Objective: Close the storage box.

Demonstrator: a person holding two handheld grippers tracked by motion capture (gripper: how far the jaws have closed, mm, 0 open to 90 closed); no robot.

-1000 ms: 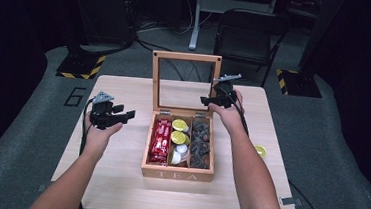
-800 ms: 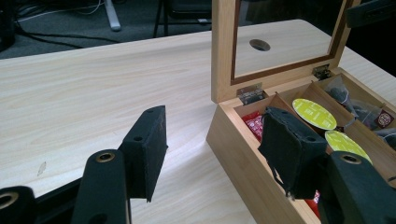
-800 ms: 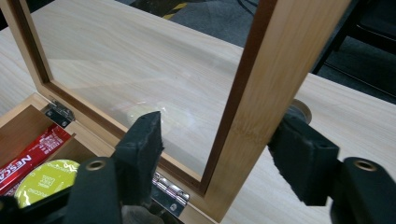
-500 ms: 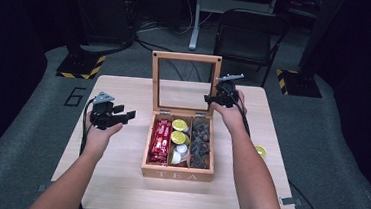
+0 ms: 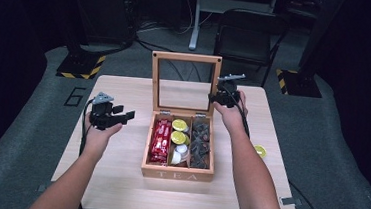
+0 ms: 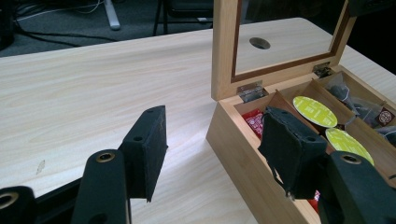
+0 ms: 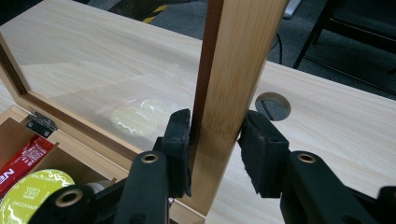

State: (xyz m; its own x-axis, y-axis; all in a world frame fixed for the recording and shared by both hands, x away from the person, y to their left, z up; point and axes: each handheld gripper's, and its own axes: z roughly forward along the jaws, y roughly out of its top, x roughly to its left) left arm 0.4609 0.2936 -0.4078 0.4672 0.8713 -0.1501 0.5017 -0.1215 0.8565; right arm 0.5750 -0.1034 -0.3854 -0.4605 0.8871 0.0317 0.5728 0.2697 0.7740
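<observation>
The tea box's lid [image 7: 229, 88] stands upright at mid tabletop [image 5: 117, 179]. The right tongs [image 7: 215, 140] have just closed onto its side frame. Closing seems underway; next, swing it down gently. The left tongs [image 6: 217, 149] hover half-open, empty.

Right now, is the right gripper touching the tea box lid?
Touching. The right gripper view shows the right gripper with both pads pressed on the wooden lid frame.

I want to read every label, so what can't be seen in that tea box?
- Red packets: high view, print too small; left gripper view, hidden by the jaw.
- Dark bags: high view, a blur; left gripper view, cut off at the edge.
- White item under the yellow lids: too small to identify.
</observation>
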